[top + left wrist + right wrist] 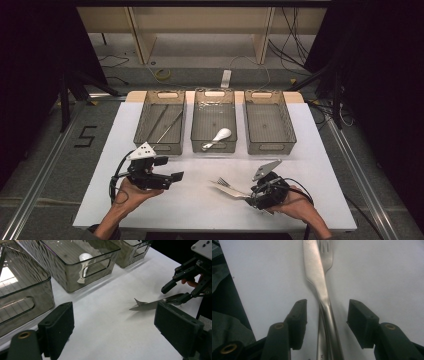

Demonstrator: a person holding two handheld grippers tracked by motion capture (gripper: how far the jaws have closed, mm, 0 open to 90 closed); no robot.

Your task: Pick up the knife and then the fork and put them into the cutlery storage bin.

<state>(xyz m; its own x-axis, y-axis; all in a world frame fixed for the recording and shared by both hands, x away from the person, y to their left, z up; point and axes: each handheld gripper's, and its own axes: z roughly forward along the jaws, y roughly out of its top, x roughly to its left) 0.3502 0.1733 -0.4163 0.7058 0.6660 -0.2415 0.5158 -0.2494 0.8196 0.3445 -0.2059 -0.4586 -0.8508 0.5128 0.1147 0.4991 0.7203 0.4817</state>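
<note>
R gripper [256, 194]: yours, low at the table's front right; black jaws spread apart, flat ribbed pads either side of the cutlery handles, not pinching yet. Grey 3-cornered plate on top.
Knife [315, 272]: polished steel, long smooth blade w/ dull scuffs, lies on the white table; handle runs back between your R jaws.
Fork [326, 252]: steel, tines showing just beside/under the knife blade, touching it; handles overlap, can't tell which sits on top lower down.
L gripper [172, 177]: yours, held front left, jaws wide apart, nothing between them; blocky matte-black pads, brass-coloured rivet on one arm. Well apart from the cutlery.
Table [310, 165]: flat white top, matte, soft shadows.
Bins: 3 smoky see-thru plastic tubs in a row at the far edge, rippled walls, cut-out handles.
Left bin [161, 122]: thin metal rods, poss. chopsticks, lying diagonally.
Middle bin [214, 122]: holds a white spoon [218, 137], rounded glossy bowl, ceramic-looking.
Right bin [269, 125]: mesh-patterned floor.
</note>
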